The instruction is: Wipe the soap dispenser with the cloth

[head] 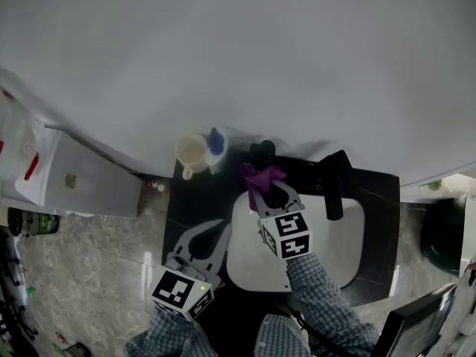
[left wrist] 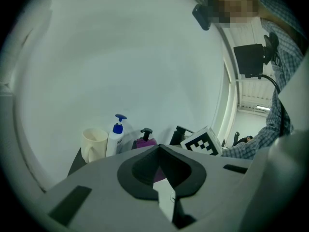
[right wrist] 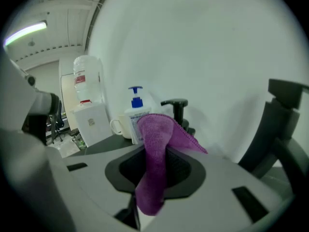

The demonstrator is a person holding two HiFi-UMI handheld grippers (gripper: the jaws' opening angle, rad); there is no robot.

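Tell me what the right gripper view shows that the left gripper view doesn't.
Only the right gripper view: a water cooler at left, and the purple cloth pinched in the right gripper's own jaws. Only the left gripper view: the left gripper, shut and empty, a marker cube and a checked sleeve. Both: cream mug, blue-topped pump bottle, black pump dispenser, plus the cloth itself.

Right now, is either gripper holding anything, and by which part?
Right gripper pinches the cloth around mid-length: one end bunches out past the jaws, the other hangs back behind them. Left gripper holds nothing, jaws together.
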